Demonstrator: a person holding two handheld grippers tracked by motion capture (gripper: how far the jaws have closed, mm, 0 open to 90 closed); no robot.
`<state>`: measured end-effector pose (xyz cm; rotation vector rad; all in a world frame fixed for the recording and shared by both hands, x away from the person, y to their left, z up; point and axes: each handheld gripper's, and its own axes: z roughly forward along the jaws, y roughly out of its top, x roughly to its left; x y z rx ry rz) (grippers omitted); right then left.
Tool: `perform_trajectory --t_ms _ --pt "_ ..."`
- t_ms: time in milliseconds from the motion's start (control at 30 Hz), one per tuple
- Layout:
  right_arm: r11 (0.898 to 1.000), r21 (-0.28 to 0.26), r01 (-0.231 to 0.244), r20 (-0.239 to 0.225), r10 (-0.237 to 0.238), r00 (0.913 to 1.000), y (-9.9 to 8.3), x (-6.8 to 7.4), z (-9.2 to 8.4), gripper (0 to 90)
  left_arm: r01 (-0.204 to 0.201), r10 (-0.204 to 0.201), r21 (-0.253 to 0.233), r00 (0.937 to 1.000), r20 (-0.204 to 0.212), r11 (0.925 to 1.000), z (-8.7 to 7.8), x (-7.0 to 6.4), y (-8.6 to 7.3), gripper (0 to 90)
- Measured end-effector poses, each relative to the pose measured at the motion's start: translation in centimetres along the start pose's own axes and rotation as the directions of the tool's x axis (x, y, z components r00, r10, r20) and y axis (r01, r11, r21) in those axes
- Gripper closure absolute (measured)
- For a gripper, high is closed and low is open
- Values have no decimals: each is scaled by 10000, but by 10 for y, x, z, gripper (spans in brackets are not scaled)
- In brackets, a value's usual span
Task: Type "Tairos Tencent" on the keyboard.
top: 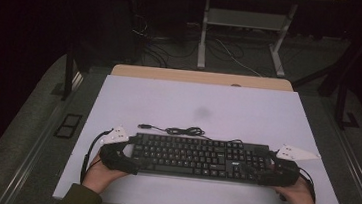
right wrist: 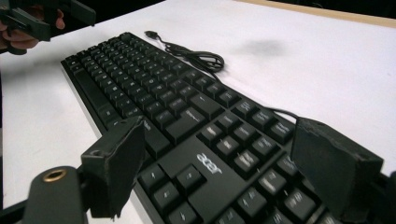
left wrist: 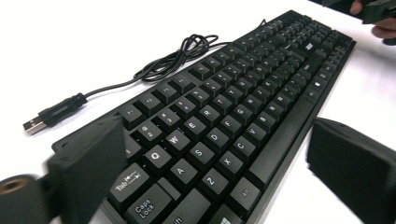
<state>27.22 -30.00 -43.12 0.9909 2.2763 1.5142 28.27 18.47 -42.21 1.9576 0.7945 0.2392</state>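
A black full-size keyboard (top: 199,157) lies flat and key-side up on the white counter (top: 248,113), its long side running left to right across the near half, close to the near edge. Its number pad sits at the right end, with a pale brand mark beside it. Its thin black cable (top: 186,131) lies loosely bunched just beyond the far edge, ending in a USB plug (top: 143,126) to the left.
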Motion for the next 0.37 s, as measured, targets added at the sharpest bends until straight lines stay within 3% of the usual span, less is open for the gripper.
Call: perform_trajectory --t_ms 367 --pt "9999 -37 -132 141 133 9998 -6 -2 -7 140 7 -7 -1 9999 -148 10000 -1 1 -2 0"
